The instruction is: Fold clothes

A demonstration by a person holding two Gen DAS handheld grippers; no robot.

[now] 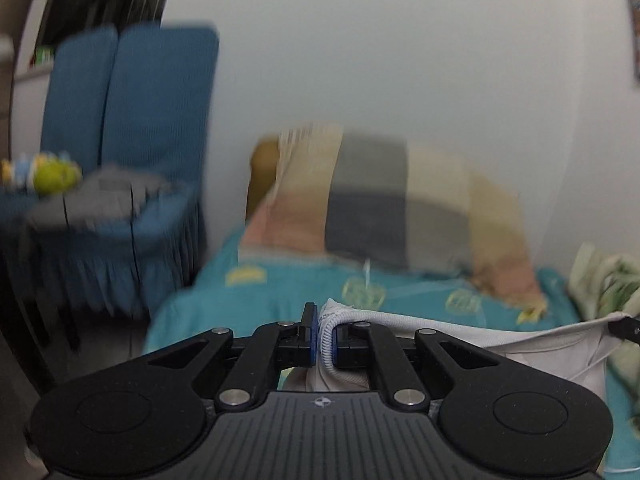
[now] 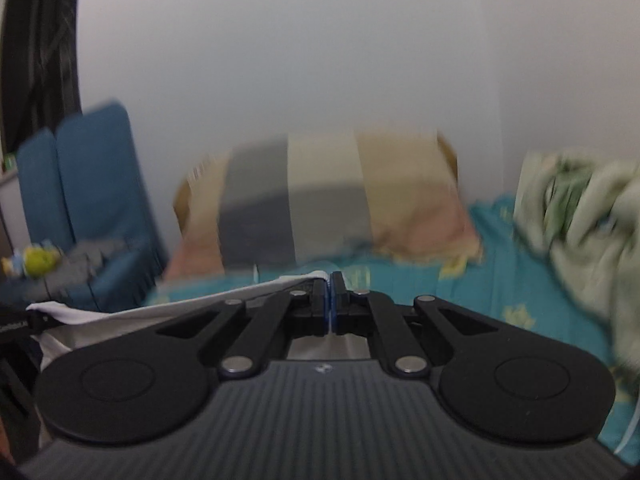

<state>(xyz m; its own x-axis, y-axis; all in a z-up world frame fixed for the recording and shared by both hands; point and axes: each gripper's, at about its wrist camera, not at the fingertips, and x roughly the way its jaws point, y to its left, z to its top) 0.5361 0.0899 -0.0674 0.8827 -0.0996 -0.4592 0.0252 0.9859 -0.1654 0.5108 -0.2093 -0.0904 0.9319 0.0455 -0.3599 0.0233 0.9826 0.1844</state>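
A white garment (image 1: pixel 532 344) hangs stretched in the air between my two grippers, above a bed with a teal sheet (image 1: pixel 288 292). My left gripper (image 1: pixel 326 336) is shut on the garment's ribbed white hem at its left end. The right gripper's tip (image 1: pixel 626 326) shows at the far right of the left wrist view, holding the other end. In the right wrist view my right gripper (image 2: pixel 330 300) is shut on a thin edge of the white garment (image 2: pixel 160 312), which runs left to the left gripper (image 2: pixel 16 322). Both views are blurred by motion.
A patchwork pillow (image 2: pixel 328 204) leans against the white wall at the bed's head. A pale green crumpled blanket (image 2: pixel 580 216) lies on the bed's right side. A blue chair (image 1: pixel 132 128) with grey clothes and a yellow-green toy (image 1: pixel 54 176) stands left of the bed.
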